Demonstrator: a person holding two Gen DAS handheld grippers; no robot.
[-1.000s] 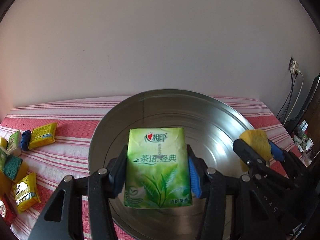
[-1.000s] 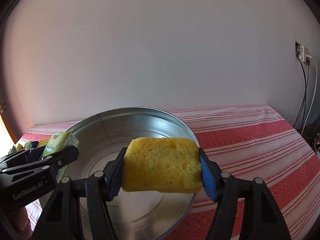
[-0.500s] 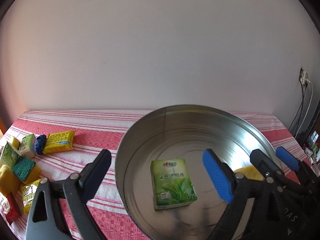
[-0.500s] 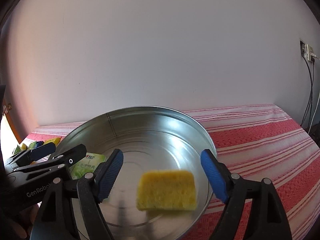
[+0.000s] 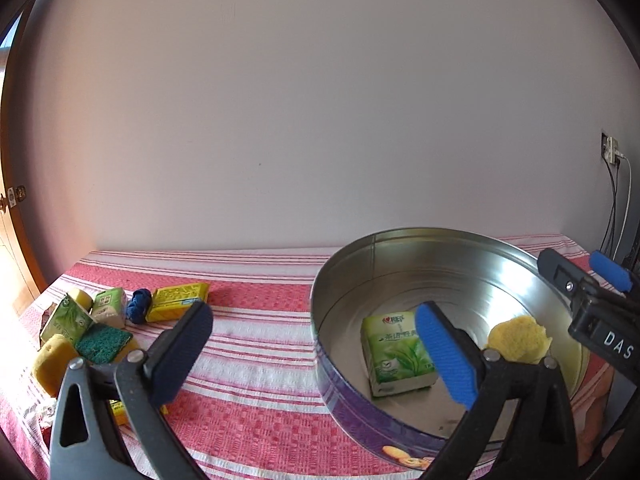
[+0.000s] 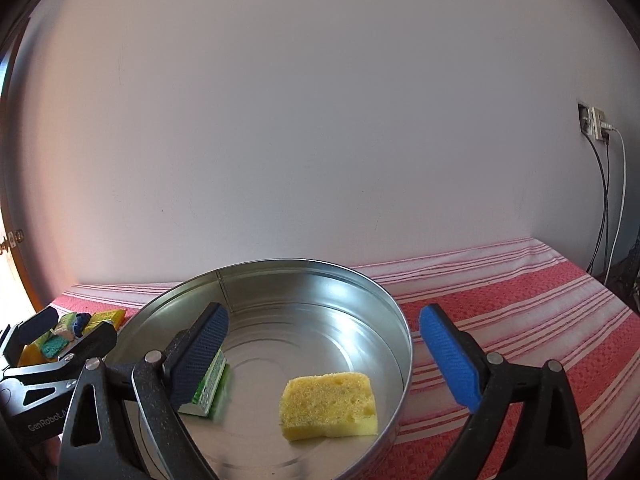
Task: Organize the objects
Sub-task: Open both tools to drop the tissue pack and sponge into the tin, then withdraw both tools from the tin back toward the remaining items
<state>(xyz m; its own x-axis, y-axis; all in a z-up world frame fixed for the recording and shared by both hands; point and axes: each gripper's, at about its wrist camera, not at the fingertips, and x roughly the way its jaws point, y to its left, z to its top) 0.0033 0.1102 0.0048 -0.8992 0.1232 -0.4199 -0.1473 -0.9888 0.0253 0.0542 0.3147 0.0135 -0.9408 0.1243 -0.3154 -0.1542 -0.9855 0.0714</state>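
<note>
Both grippers — left gripper (image 5: 316,354), right gripper (image 6: 334,354) — empty, jaws opening; tissue pack (image 5: 394,354), sponge (image 6: 330,406) lie in tin (image 6: 400,344). Pull clear of rim — then fetch from pile (image 5: 100,332).

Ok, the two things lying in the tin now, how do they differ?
The tissue pack is a green printed wrapper with sharp edges; the sponge is plain yellow, porous and rounded. The pack lies on the tin's left side, the sponge on its right, apart from each other. Both rest on the tin's floor, gripped by neither tongs.
</note>
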